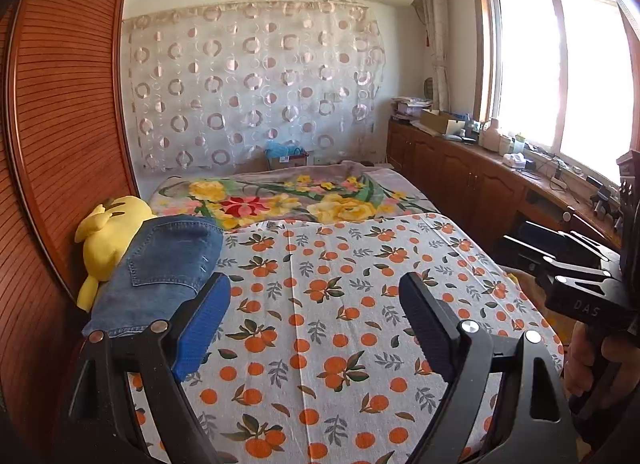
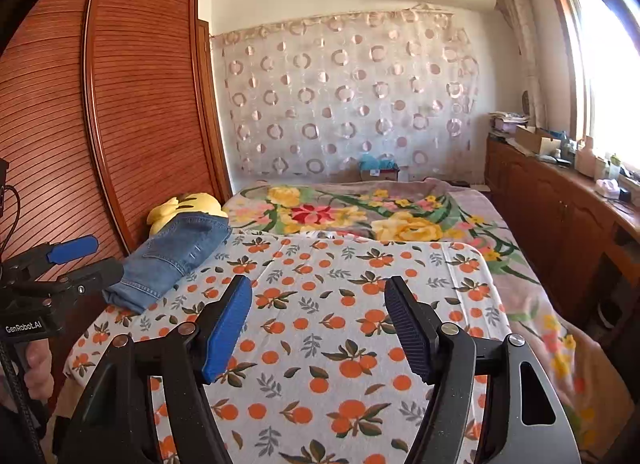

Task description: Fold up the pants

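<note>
The blue jeans (image 1: 160, 264) lie folded into a compact bundle at the left edge of the bed, leaning on a yellow plush toy (image 1: 108, 232). The right wrist view shows the same jeans (image 2: 176, 256) at mid left. My left gripper (image 1: 316, 280) hangs open over the orange-print sheet (image 1: 340, 324), just right of the jeans, with nothing between its pads. Further right, my right gripper (image 2: 319, 280) also stands open and empty above that sheet (image 2: 340, 344). Neither gripper touches the jeans.
A slatted wooden wardrobe (image 1: 68, 124) stands close along the left side of the bed. A floral blanket (image 1: 280, 196) covers the far half. Low wooden cabinets (image 1: 460, 176) with clutter on top run under the window at right. A person's hand (image 2: 38, 368) holds the left gripper's handle.
</note>
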A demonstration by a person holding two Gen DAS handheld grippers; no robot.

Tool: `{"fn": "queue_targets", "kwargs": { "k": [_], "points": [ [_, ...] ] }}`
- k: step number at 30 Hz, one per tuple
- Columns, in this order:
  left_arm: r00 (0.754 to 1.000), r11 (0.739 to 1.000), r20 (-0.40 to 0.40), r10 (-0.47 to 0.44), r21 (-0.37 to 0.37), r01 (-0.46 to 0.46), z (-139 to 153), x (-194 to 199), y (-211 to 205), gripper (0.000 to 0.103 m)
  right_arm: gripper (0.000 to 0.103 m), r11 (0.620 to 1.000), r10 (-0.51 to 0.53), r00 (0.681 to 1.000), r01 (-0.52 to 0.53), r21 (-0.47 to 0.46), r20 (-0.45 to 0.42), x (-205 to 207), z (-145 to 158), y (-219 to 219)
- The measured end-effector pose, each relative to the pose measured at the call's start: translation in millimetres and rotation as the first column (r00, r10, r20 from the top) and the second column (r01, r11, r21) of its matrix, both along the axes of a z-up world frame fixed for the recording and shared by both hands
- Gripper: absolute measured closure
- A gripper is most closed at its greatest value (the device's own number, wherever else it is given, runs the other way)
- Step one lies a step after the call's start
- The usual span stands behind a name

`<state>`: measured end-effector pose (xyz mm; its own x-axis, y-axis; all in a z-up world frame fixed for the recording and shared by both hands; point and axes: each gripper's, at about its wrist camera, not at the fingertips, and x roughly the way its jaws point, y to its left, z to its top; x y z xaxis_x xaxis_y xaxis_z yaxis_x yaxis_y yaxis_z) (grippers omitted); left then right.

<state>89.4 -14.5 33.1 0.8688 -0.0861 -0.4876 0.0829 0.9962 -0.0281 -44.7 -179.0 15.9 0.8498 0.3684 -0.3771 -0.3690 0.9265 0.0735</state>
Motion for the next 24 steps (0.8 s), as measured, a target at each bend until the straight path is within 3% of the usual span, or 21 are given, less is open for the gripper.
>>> {"fn": "queue_targets", "kwargs": {
  "k": [8, 24],
  "points": [
    [0.999, 0.999, 0.026, 0.037, 0.019, -0.038, 10.4, -23.2, 6.2, 0.016, 0.032, 1.0, -0.025, 0.999, 0.025, -0.006, 0.029, -25.7, 2.8, -0.8],
    [0.998, 0.999, 0.032, 0.054, 0.002, -0.054, 3.4, -44.2, 7.3, 0.016, 0.032, 0.999, -0.05, 0.998, 0.051, -0.019, 0.04, -26.9, -5.3, -4.2]
  ]
}}
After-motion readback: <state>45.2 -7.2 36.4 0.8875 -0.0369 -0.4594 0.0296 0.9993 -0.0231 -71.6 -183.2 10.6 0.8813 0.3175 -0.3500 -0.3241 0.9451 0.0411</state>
